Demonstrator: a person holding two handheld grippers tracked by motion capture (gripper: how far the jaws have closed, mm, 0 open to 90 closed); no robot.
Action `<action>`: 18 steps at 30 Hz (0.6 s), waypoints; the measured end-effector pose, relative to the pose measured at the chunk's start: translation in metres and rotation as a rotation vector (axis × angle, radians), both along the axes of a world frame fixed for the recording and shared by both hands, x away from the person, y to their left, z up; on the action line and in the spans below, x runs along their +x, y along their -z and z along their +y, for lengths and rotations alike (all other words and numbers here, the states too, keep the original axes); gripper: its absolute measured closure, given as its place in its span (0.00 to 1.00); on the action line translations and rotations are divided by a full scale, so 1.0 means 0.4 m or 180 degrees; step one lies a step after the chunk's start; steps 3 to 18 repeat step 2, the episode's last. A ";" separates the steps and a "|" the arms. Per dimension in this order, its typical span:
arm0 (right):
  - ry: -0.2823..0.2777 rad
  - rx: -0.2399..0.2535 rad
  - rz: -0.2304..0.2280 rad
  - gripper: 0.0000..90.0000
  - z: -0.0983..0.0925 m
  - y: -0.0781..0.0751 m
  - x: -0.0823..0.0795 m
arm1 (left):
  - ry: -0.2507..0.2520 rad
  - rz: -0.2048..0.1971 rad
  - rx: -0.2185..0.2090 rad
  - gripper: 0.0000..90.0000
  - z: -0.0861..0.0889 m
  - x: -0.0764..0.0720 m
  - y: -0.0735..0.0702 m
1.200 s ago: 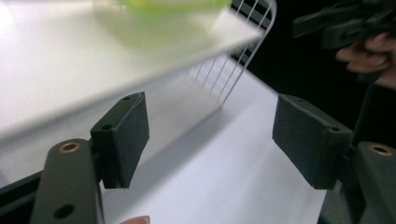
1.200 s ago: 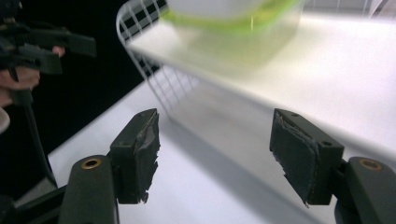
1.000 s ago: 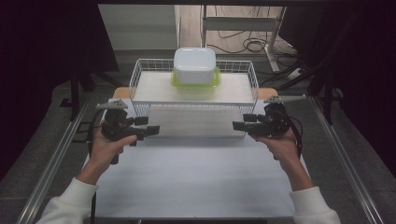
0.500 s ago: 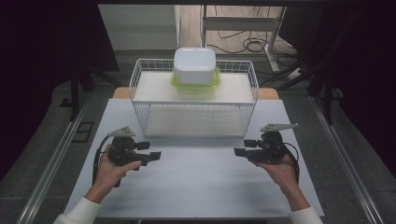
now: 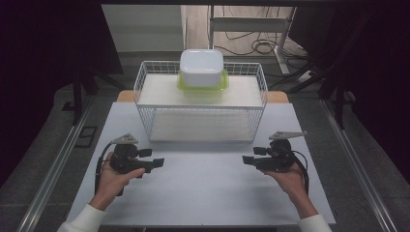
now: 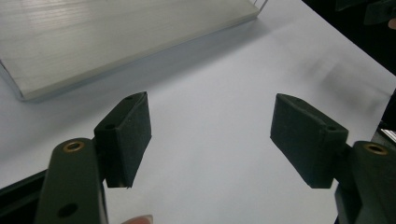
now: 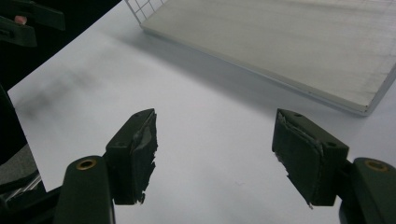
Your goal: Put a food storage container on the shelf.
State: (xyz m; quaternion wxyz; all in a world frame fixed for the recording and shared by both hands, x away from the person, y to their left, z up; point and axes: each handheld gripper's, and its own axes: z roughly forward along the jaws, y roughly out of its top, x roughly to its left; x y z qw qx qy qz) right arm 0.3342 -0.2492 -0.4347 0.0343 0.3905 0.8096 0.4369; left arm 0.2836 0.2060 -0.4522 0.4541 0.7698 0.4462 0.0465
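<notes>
White rectangular table (image 5: 203,193), pale matte top. White wire-mesh basket rack (image 5: 145,82) sits far-centre on it, w/ a flat white shelf board across the top and one at the bottom. White rounded-square plastic container w/ lime-green lid rim (image 5: 201,67), upside down, rests on the top board, far-centre, well apart from both grippers. Left gripper (image 5: 153,163) is held near-left over bare table, jaws pointing right; jaws wide apart, nothing btwn. Right gripper (image 5: 247,160) is near-right, jaws pointing left; its jaws have just been opening, now wide, nothing btwn. Right pads (image 7: 140,154) are frayed at the edges; left pads (image 6: 133,135) are intact.
</notes>
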 end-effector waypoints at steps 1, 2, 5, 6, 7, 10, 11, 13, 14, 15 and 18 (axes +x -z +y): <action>0.0000 0.0005 -0.0004 0.34 0.000 0.000 -0.001 | -0.0004 0.0001 -0.0002 0.31 0.000 -0.001 0.000; 0.0002 -0.0001 -0.0012 0.34 0.000 0.000 -0.001 | -0.0002 0.0000 -0.0004 0.31 0.000 -0.001 -0.001; 0.0002 -0.0001 -0.0012 0.34 0.000 0.000 -0.001 | -0.0002 0.0000 -0.0004 0.31 0.000 -0.001 -0.001; 0.0002 -0.0001 -0.0012 0.34 0.000 0.000 -0.001 | -0.0002 0.0000 -0.0004 0.31 0.000 -0.001 -0.001; 0.0002 -0.0001 -0.0012 0.34 0.000 0.000 -0.001 | -0.0002 0.0000 -0.0004 0.31 0.000 -0.001 -0.001; 0.0002 -0.0001 -0.0012 0.34 0.000 0.000 -0.001 | -0.0002 0.0000 -0.0004 0.31 0.000 -0.001 -0.001; 0.0002 -0.0001 -0.0012 0.34 0.000 0.000 -0.001 | -0.0002 0.0000 -0.0004 0.31 0.000 -0.001 -0.001; 0.0002 -0.0001 -0.0012 0.34 0.000 0.000 -0.001 | -0.0002 0.0000 -0.0004 0.31 0.000 -0.001 -0.001; 0.0002 -0.0001 -0.0012 0.34 0.000 0.000 -0.001 | -0.0002 0.0000 -0.0004 0.31 0.000 -0.001 -0.001; 0.0002 -0.0001 -0.0012 0.34 0.000 0.000 -0.001 | -0.0002 0.0000 -0.0004 0.31 0.000 -0.001 -0.001; 0.0002 -0.0001 -0.0012 0.34 0.000 0.000 -0.001 | -0.0002 0.0000 -0.0004 0.31 0.000 -0.001 -0.001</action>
